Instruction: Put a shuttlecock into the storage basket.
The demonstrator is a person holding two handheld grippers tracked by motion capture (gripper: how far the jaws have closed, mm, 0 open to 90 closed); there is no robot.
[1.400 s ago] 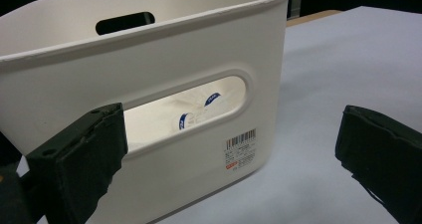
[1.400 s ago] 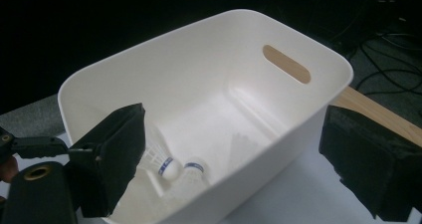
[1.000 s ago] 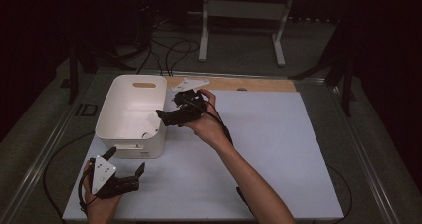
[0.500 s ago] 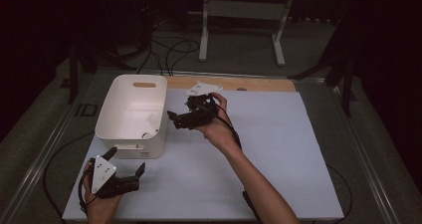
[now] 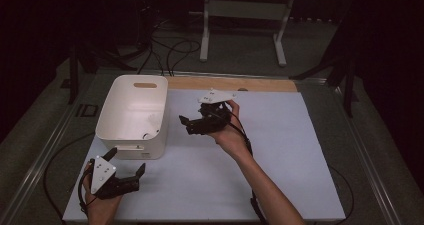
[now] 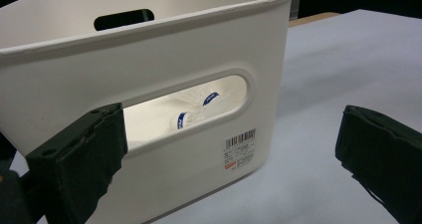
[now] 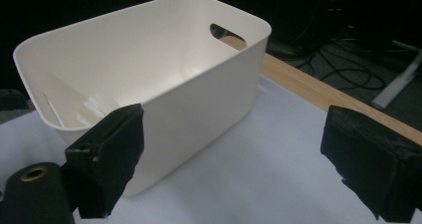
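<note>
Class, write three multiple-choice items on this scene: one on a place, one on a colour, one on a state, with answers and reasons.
1. Where is the bin on the table?
A. left part
B. right edge
C. centre

2. What colour is the bin?
A. blue
B. white
C. black

3. How is the right gripper?
A. shut on a cloth
B. shut, empty
C. open, empty

Answers: 1 A, in the high view it stands left of the right gripper. 2 B, its walls are white. 3 C, the right gripper view shows the jaws wide apart with nothing between.

A barcode sticker sits on the white bin before my left claw. Its print is too small to read.
</note>
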